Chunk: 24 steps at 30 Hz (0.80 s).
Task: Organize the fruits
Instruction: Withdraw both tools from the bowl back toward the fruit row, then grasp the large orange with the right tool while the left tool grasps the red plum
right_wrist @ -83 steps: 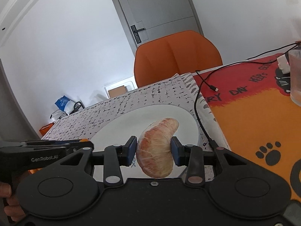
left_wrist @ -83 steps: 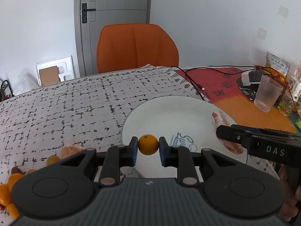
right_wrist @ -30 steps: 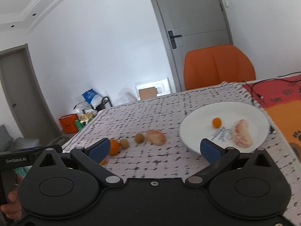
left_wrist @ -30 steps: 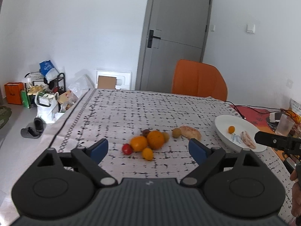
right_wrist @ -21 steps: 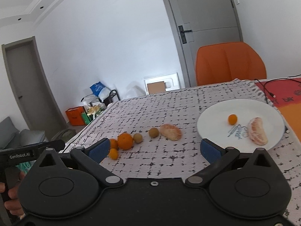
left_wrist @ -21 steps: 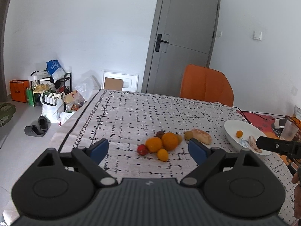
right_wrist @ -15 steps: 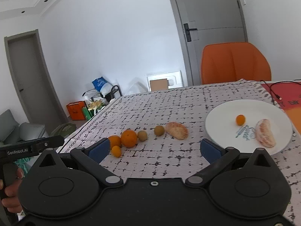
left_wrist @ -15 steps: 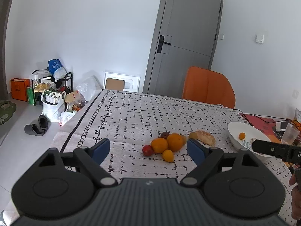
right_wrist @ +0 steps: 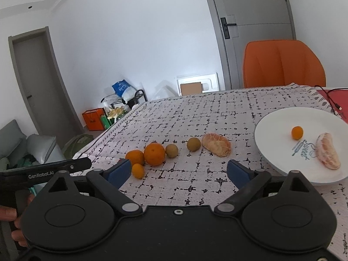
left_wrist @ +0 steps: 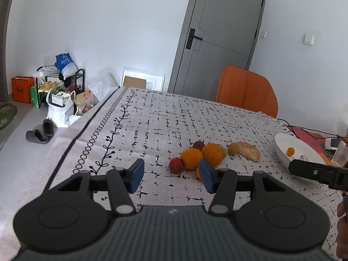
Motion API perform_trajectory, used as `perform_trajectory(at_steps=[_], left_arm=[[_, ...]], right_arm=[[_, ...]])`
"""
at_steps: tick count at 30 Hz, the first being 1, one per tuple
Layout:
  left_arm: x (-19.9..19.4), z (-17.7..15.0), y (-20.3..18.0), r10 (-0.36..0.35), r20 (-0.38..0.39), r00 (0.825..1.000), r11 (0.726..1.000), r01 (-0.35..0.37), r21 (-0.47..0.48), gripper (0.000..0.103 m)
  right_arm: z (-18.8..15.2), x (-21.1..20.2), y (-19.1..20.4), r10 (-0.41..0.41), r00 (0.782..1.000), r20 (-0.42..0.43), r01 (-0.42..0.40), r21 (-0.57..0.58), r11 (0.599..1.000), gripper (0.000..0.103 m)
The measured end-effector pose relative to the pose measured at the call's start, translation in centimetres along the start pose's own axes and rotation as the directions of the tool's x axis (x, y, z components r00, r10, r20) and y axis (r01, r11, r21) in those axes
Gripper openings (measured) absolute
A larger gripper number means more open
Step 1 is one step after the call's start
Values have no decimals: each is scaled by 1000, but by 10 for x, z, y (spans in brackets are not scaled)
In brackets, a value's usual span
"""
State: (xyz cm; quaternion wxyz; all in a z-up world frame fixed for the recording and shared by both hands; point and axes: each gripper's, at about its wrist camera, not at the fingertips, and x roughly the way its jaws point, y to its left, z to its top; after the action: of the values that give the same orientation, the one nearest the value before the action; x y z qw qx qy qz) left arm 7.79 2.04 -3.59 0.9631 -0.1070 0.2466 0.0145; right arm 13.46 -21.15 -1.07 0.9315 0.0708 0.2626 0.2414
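A white plate (right_wrist: 280,121) on the patterned tablecloth holds a tiny orange (right_wrist: 297,132) and a peeled citrus segment (right_wrist: 328,152). Left of the plate lie a peeled citrus half (right_wrist: 216,144), two brownish round fruits (right_wrist: 193,144), two oranges (right_wrist: 154,151) and a small orange (right_wrist: 138,171). In the left wrist view the same cluster (left_wrist: 201,155) includes a red fruit (left_wrist: 176,165), with the plate (left_wrist: 282,143) at the right. My left gripper (left_wrist: 171,177) is open and empty, just short of the cluster. My right gripper (right_wrist: 178,174) is open and empty above the cloth.
An orange chair (right_wrist: 282,64) stands behind the table. A black cable (right_wrist: 330,100) runs over a red mat at the far right. A glass (left_wrist: 341,156) stands beyond the plate. Bags and a shoe rack (left_wrist: 58,91) sit on the floor at the left.
Both grippers let go of their fruit on the plate, opened and pulled back. In the last half second the left gripper has closed partway and moved toward the fruit cluster.
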Motion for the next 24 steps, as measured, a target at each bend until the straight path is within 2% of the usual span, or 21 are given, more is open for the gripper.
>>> perform_trajectory(at_steps=[9, 14, 22, 24], left_arm=[[30, 0, -1, 6, -42, 999, 1000, -7, -18, 47], [47, -1, 0, 5, -67, 998, 999, -8, -43, 39], [63, 1, 1, -1, -93, 996, 999, -4, -50, 38], [68, 0, 3, 0, -104, 995, 999, -5, -54, 34]], right_arm=[[3, 29, -9, 14, 999, -49, -13, 21, 1000, 79], [9, 43, -5, 37, 997, -74, -37, 0, 999, 76], [18, 61, 2, 69, 994, -90, -70, -10, 997, 72], [18, 65, 3, 75, 992, -100, -76, -8, 997, 69]])
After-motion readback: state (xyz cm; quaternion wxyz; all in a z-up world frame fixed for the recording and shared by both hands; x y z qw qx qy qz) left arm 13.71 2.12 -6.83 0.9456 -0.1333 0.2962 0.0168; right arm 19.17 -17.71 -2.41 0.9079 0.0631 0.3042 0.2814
